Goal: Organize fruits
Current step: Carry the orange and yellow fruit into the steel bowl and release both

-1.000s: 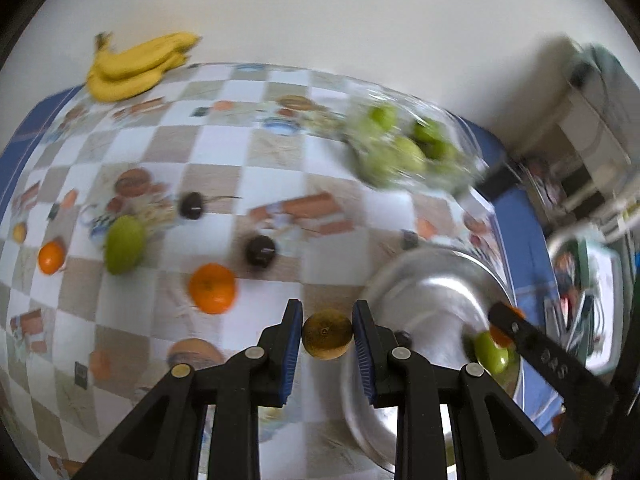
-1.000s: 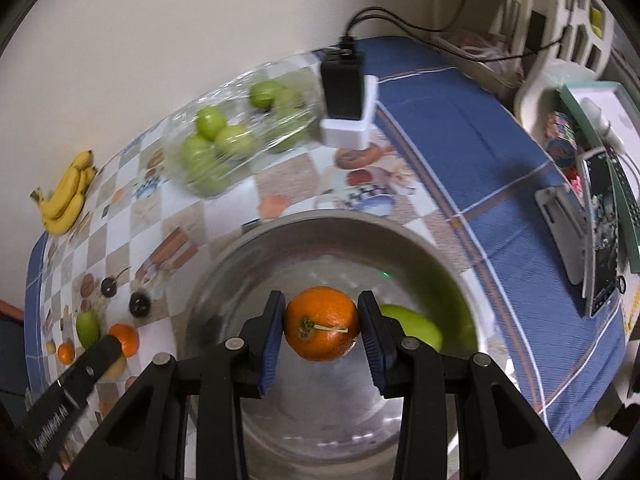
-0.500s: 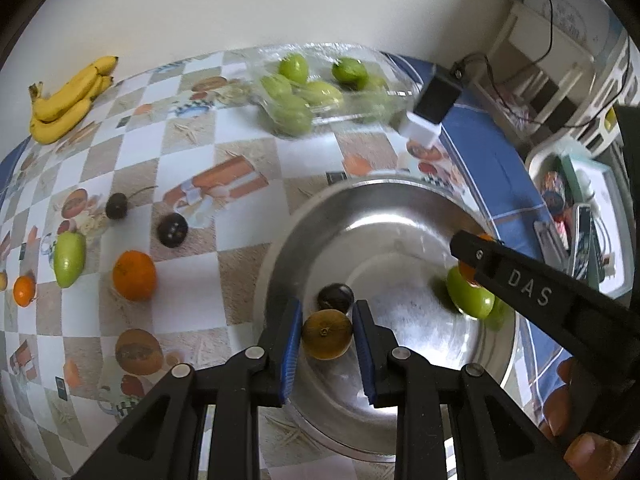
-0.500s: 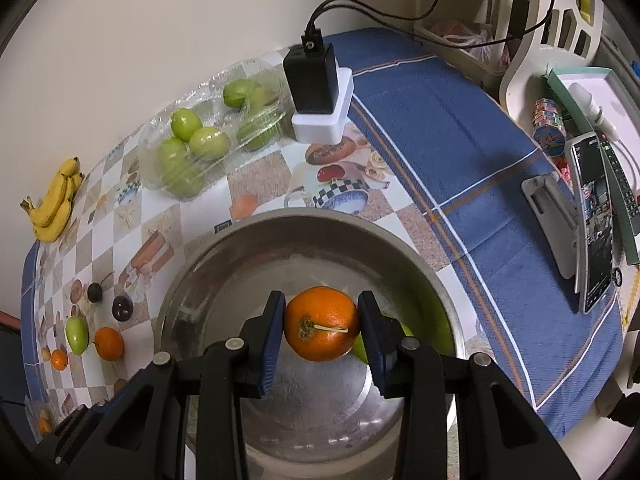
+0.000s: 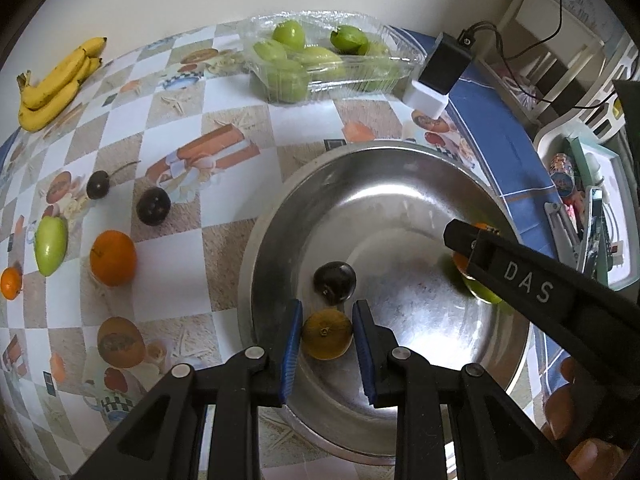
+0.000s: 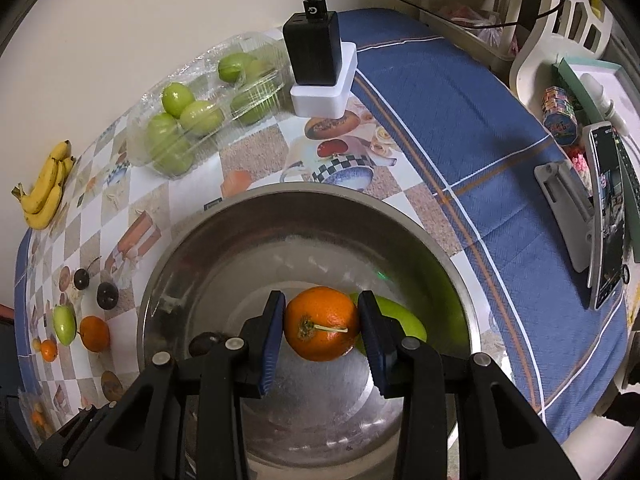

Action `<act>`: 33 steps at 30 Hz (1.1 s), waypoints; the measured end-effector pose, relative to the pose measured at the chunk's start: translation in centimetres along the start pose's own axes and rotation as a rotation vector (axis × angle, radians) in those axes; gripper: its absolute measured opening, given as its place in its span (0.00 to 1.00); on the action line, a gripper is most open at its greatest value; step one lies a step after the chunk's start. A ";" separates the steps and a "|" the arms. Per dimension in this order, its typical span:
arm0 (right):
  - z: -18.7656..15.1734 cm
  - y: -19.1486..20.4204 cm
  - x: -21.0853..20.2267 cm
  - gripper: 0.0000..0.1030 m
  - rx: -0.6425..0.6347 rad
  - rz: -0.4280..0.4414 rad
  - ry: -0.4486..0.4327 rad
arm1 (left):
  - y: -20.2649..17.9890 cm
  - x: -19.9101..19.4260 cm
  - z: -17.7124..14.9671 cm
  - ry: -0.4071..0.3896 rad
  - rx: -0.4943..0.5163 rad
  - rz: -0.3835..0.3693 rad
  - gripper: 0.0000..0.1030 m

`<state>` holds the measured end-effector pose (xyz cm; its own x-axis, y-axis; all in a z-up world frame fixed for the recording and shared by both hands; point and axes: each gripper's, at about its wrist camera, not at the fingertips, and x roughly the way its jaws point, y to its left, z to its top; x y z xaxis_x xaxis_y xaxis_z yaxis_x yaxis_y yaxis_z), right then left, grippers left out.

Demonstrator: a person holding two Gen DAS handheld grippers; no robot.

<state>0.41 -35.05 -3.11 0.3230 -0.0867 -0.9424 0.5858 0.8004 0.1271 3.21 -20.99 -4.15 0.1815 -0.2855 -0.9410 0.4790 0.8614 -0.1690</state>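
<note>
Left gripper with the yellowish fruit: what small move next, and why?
Probably lower it a touch and open. The left gripper holds the yellowish fruit over the steel bowl, just inside its near rim, beside a dark plum lying in the bowl, so a release should land inside.

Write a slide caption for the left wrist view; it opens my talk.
Left hand-held gripper carries a yellowish-brown fruit over the steel bowl.
</note>
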 end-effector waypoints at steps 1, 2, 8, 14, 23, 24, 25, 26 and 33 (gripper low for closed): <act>0.0 0.0 0.0 0.38 -0.003 -0.002 -0.001 | 0.0 0.1 0.0 0.003 0.002 0.001 0.27; 0.0 0.1 0.0 0.38 -0.005 -0.002 -0.003 | 0.0 0.2 -0.1 0.005 0.002 0.002 0.27; -0.1 0.0 0.0 0.38 -0.003 0.005 -0.003 | 0.2 0.7 -0.1 0.018 -0.007 0.000 0.27; -0.1 0.1 0.2 0.38 -0.020 0.015 -0.008 | 0.6 1.1 0.0 0.028 -0.022 -0.007 0.27; -0.3 1.2 0.9 0.38 -0.056 0.046 0.007 | 0.6 1.9 -0.2 0.049 -0.013 -0.004 0.27; -0.4 1.3 1.1 0.38 -0.060 0.047 0.011 | 0.5 1.9 -0.2 0.051 -0.012 -0.003 0.27; -0.5 1.5 1.2 0.38 -0.066 0.046 0.016 | 0.5 2.0 -0.2 0.053 -0.010 -0.003 0.27; -0.5 1.6 1.4 0.38 -0.069 0.044 0.014 | 0.4 2.1 -0.2 0.055 -0.008 -0.001 0.27; -0.8 1.8 2.4 0.38 -0.080 0.030 0.043 | 0.2 2.7 -0.3 0.069 0.019 0.028 0.28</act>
<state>1.67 -33.33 -5.34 0.3068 -0.0379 -0.9510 0.5147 0.8471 0.1323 3.48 -21.48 -6.80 0.1362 -0.2312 -0.9633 0.4910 0.8603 -0.1371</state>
